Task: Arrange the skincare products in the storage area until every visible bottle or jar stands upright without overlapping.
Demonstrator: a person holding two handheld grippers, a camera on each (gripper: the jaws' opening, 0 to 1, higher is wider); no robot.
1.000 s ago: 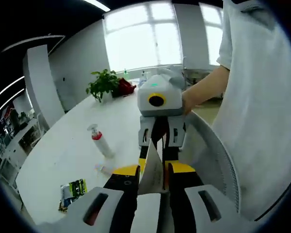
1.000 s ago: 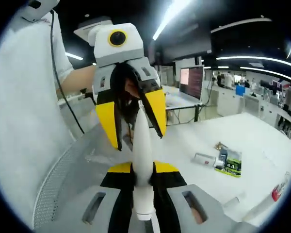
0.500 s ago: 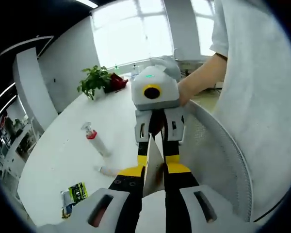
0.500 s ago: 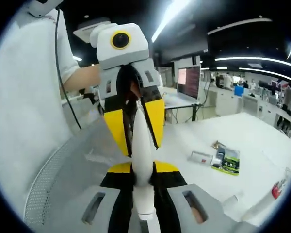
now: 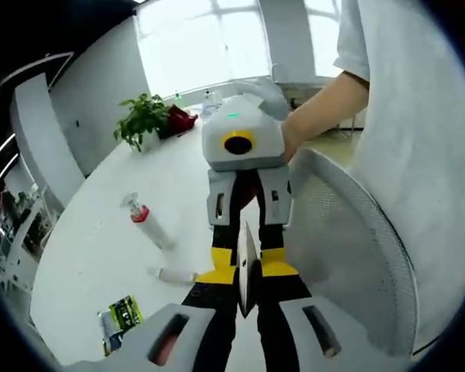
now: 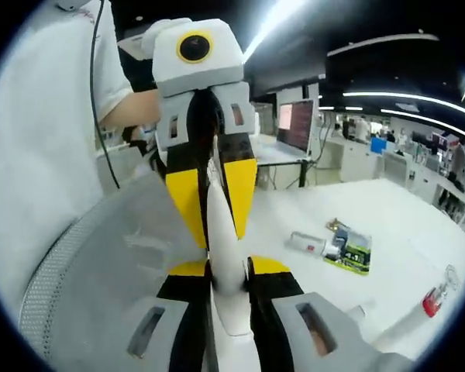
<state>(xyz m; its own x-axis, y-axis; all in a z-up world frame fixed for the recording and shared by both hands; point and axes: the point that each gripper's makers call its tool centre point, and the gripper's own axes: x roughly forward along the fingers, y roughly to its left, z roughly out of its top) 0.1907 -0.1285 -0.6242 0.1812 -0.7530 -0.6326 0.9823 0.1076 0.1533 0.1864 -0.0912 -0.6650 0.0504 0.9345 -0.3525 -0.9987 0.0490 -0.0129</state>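
We hold 1 white tube [image 6: 221, 232] in the air between both tools, above the perforated grey tray [image 5: 356, 256]. The right gripper [image 6: 226, 280] pinches its rounded body near the cap; the left gripper [image 5: 246, 280] is pressed onto its flat crimped tail. To do this well, we judge 1 tool should let go before the other lowers the tube cap-down into the tray, upright. The tube looks smooth, soft plastic tapering to a thin seam, so it may tip. At 9 o'clock in the left gripper view a red-collared pump bottle [image 5: 145, 223] lies on the glossy white table [image 5: 101, 248], with a green sachet [image 5: 124, 314] at 7.
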